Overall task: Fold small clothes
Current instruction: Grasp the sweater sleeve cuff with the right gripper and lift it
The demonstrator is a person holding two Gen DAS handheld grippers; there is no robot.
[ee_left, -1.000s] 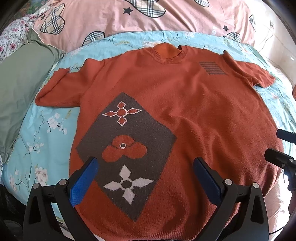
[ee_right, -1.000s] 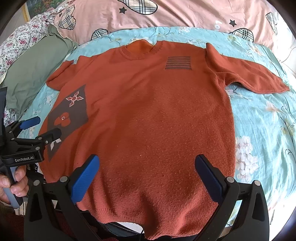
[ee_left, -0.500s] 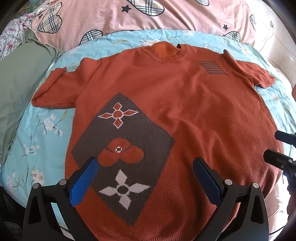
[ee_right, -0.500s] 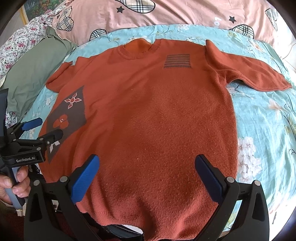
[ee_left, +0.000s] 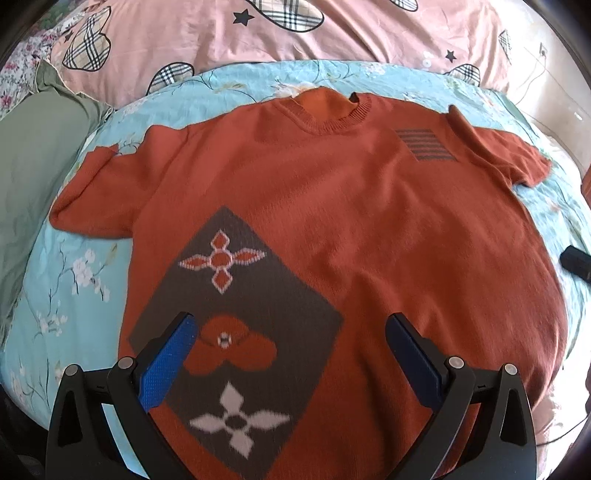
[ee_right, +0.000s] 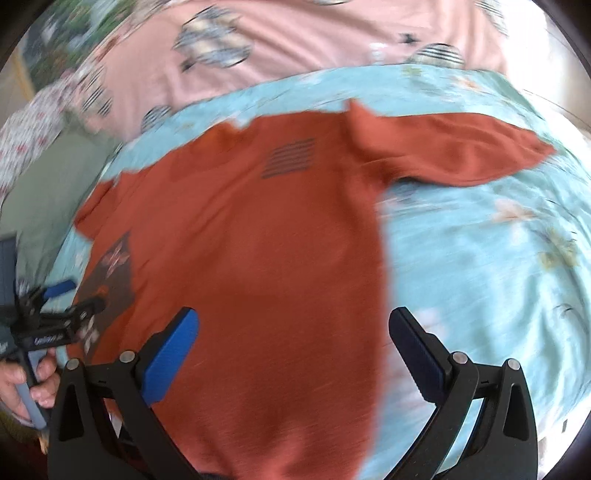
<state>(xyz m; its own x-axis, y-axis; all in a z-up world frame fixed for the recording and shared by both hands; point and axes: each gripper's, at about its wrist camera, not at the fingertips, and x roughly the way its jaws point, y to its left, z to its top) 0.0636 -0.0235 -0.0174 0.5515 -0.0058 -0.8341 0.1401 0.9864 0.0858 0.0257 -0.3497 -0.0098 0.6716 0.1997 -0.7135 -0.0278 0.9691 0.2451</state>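
A rust-orange short-sleeved knit sweater [ee_left: 332,229] lies flat, face up, on the bed, neck away from me. It has a dark diamond panel with flower shapes [ee_left: 236,332] at lower left and a small striped patch [ee_left: 424,144] on the chest. My left gripper [ee_left: 291,354] is open and empty above the sweater's lower left part. My right gripper [ee_right: 291,350] is open and empty above the sweater's [ee_right: 258,258] lower right side; this view is blurred. The right sleeve [ee_right: 461,147] lies spread to the right. The left gripper also shows at the left edge [ee_right: 70,302], held by a hand.
The sweater lies on a light blue floral bedsheet [ee_left: 74,280]. A pink quilt with plaid hearts [ee_left: 258,33] lies behind it and a green pillow [ee_left: 33,166] lies to the left. The right gripper's tip [ee_left: 576,262] shows at the right edge.
The right gripper has swung to the right, so the sweater's right edge and more blue sheet now show between its fingers. The left gripper has moved slightly forward. Both stay open.
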